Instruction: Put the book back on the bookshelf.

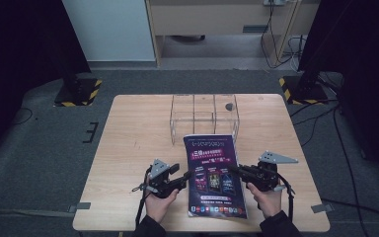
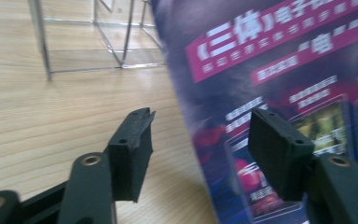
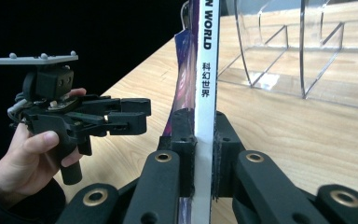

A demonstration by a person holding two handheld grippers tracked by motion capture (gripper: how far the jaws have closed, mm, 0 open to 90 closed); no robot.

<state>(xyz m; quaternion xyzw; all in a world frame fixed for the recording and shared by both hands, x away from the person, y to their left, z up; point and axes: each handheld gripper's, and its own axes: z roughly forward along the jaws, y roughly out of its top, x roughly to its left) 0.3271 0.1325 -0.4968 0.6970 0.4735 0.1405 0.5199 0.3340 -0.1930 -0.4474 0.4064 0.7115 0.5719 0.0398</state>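
- While the magazine [image 3: 204,93] is clamped by its spine between the right gripper [image 3: 204,158] jaws, a handover step is judged in hand.
- Left gripper [image 2: 200,140] jaws are held apart, the cover beside them unpressed.
- Beyond the jaws, the clear organizer [image 1: 205,114] on the counter [image 1: 128,148] is probably next; upright insertion is called for.

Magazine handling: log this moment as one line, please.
right gripper: shut on magazine spine | left gripper: open, beside cover, not gripping | clear acrylic organizer: behind magazine | magazine: not yet in organizer
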